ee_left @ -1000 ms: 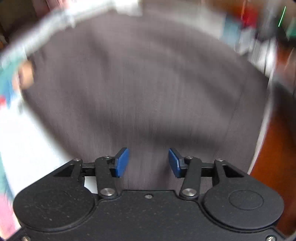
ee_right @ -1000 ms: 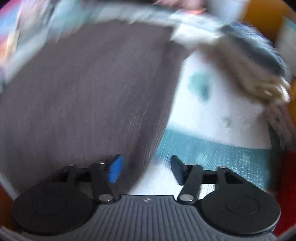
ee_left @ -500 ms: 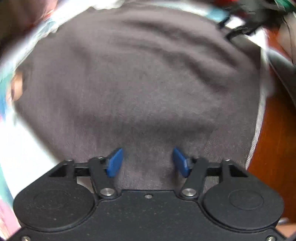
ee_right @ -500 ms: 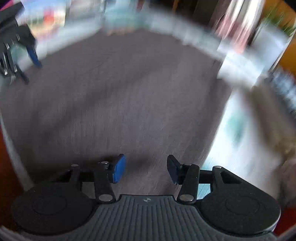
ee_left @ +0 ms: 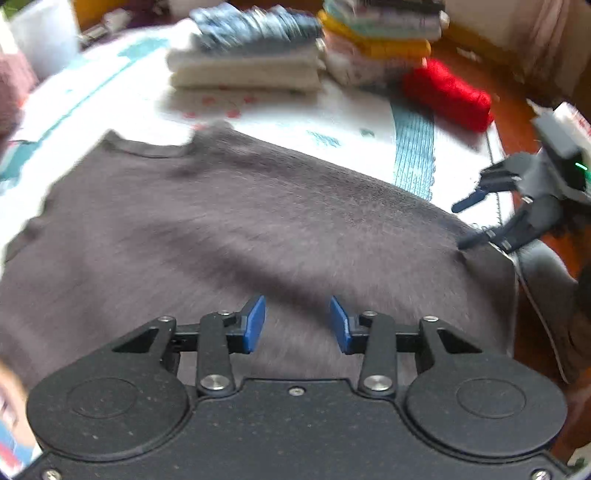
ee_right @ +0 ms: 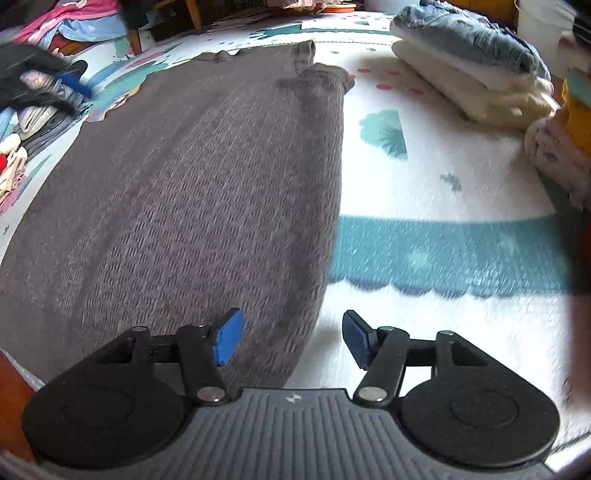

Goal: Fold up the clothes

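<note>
A grey-brown knit sweater (ee_left: 236,229) lies flat on a white and teal mat (ee_right: 443,332), its neckline (ee_left: 147,149) at the far end. My left gripper (ee_left: 297,325) hovers over the sweater's body. Its jaws are closing, the blue pads still apart, with no cloth pinched between them. My right gripper (ee_right: 291,338) straddles the sweater's (ee_right: 207,192) right-hand edge: one pad is over the knit, the other over the mat. Its jaws are opening a little and hold nothing. The left wrist view shows the right gripper (ee_left: 472,219) at the sweater's far right corner.
Folded stacks stand at the mat's far side: jeans on cream cloth (ee_left: 247,48), a yellow and pastel pile (ee_left: 376,44) and a red roll (ee_left: 447,92). Loose clothes (ee_right: 74,22) lie heaped beyond the sweater's left side. Wood floor (ee_left: 517,122) borders the mat.
The left gripper has swung across the sweater; the folded stacks and the right gripper are now in its view, and its jaws stand narrower. The right gripper has shifted to the sweater's right edge.
</note>
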Demonstrator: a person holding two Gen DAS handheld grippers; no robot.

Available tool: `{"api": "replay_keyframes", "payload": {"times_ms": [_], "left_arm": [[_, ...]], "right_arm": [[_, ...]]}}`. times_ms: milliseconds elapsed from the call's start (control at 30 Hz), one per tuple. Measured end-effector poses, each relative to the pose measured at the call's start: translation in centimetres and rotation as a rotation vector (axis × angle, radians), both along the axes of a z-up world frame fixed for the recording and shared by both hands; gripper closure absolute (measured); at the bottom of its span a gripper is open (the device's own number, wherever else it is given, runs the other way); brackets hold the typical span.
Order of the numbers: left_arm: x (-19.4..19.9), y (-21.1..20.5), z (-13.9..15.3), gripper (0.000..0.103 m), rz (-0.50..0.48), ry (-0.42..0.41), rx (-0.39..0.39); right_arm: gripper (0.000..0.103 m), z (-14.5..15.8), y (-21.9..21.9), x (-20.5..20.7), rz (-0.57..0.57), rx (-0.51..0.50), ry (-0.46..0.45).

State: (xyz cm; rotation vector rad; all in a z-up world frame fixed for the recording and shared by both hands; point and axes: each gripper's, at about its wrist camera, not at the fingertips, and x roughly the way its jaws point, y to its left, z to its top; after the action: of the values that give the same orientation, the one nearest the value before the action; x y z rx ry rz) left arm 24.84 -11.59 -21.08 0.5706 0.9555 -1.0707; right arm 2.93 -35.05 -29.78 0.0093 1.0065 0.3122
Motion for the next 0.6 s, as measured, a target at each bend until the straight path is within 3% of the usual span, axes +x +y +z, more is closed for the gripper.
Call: {"api": "replay_keyframes", "payload": {"times_ms": [67,133,167,300,400,500,600], "left_arm": [[-0.1,-3.4,-3.6,0.064,-0.032,-0.017,0.022],[0.8,-7.1,-8.4,0.064,-0.008,0.056,0.178],[0.8,-7.9,-9.0,0.062,0.007,0.071,0.2],[3.4,-11.6,-5.7,0.062,0.162,0.03,0.053],[8.0,-14.7,-4.8,0.061,0.358,0.082,-0.041],[10.9,-16.9,-3.9,0.055,0.486,0.083,-0.053],[14.1,-18.6,-6.8,0.055,0.639,0.134,-0.015]], "right_arm": [[0.044,0.4,-0.5,-1.3,-0.025,0.016,-0.018],[0.045,0.3,-0.5,-1.9,-0.034,0.027,-0.034],[0.044,0.4,-0.9,-2.0,-0.033,0.034,-0.034],[0.044,0.3,-2.4,-3.1,-0.051,0.121,-0.034],[0.046,0.0,-2.0,-3.3,-0.035,0.113,-0.061],[0.056,0.3,-2.7,-4.4,-0.054,0.119,-0.08],[0.061,0.1,-3.1,-4.6,-0.085,0.137,-0.092]]}}
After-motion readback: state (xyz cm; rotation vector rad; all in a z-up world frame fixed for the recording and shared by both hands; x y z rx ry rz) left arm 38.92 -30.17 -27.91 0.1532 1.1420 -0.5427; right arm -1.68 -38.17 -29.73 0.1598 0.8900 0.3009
